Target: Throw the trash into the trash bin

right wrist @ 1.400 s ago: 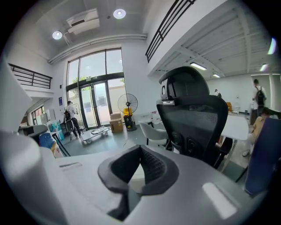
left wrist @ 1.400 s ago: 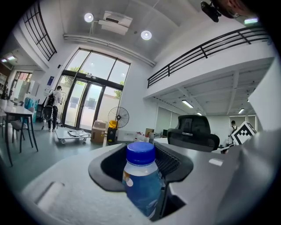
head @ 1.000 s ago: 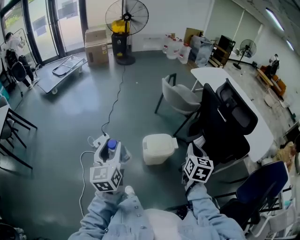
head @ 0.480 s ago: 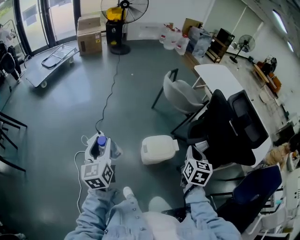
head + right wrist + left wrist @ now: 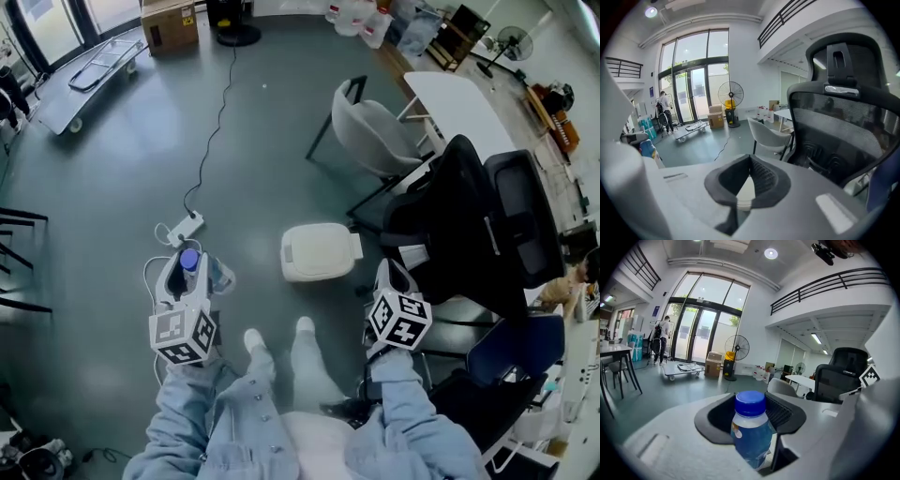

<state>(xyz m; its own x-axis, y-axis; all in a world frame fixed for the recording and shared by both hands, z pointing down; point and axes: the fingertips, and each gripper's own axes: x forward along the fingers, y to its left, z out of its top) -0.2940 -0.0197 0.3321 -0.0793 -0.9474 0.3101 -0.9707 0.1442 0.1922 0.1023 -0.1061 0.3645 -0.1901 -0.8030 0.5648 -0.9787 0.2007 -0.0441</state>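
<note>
status: plastic bottle (image 5: 751, 430) is held upright, blue cap up, in the left hand-held gripper (image 5: 187, 270) | closed white trash bin (image 5: 321, 251) is parked on the floor (image 5: 262, 141), off to that gripper's right | right hand-held gripper (image 5: 391, 278) is seen pinched closed, empty, and nearer the bin
</note>
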